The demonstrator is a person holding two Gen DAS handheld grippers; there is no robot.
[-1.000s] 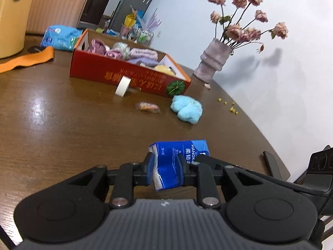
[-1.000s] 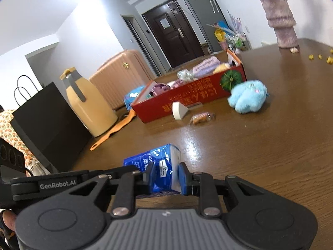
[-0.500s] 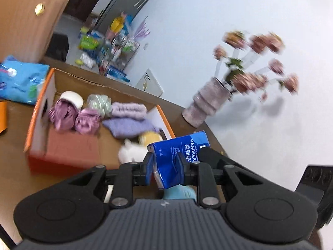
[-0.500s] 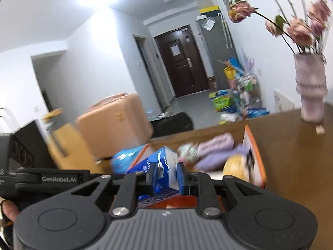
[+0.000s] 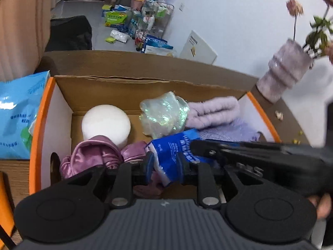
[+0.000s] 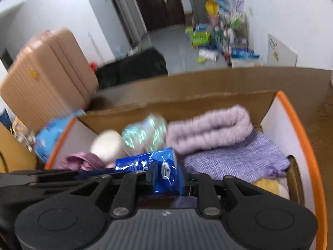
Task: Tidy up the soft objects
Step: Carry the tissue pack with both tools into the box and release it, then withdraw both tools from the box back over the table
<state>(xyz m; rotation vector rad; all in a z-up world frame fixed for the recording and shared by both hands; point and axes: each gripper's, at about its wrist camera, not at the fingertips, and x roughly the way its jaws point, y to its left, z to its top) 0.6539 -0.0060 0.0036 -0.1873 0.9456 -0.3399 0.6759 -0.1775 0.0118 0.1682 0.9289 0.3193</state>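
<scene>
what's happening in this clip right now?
A person is tidying soft items into a cardboard box. Both handheld grippers are clamped on one blue tissue pack: the left gripper and the right gripper hold it from opposite ends, above the box. A white roll, pink satin pieces, an iridescent bag and a lilac fluffy towel already lie inside.

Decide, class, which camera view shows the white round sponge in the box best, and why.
The left wrist view: the white round sponge appears sharp and mostly whole in the box. The right wrist view shows it blurred and smaller, behind the pink cloth.
</scene>
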